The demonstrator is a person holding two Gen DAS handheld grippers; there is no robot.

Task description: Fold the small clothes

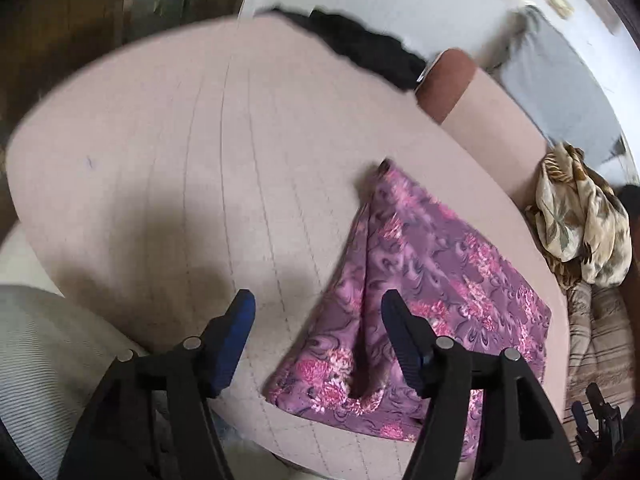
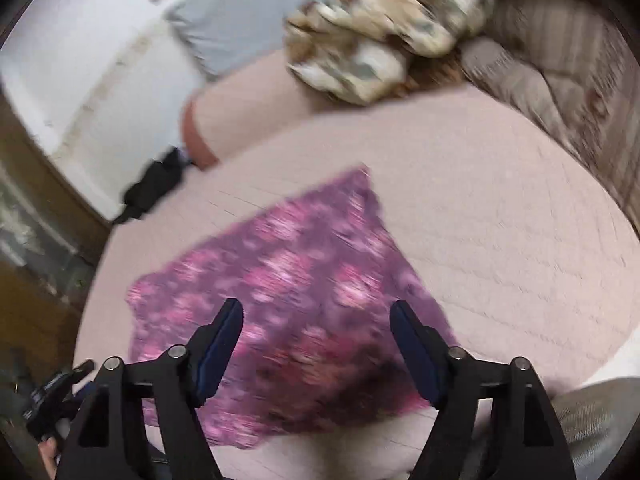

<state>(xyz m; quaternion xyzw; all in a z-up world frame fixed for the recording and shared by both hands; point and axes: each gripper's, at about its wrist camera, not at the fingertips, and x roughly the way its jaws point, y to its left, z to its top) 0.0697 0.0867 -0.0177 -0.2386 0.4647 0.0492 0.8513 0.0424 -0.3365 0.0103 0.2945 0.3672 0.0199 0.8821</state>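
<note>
Hovering over folded purple cloth (image 1: 432,280) near bed (image 1: 160,160) front edge; left gripper (image 1: 318,308), right gripper (image 2: 316,316) jaws apart, empty, leaving fold undisturbed.

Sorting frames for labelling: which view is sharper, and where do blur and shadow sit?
Left wrist view: sharper, purple floral cloth crisp, a dark shadow on the pink cover, edges smeared. Right wrist view: motion blur throughout, its beige cloth pile streaked; both fisheye-bent.

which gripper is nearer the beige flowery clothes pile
Right. The right gripper is on the purple cloth's side facing the beige pile; the left gripper is on the far side.
</note>
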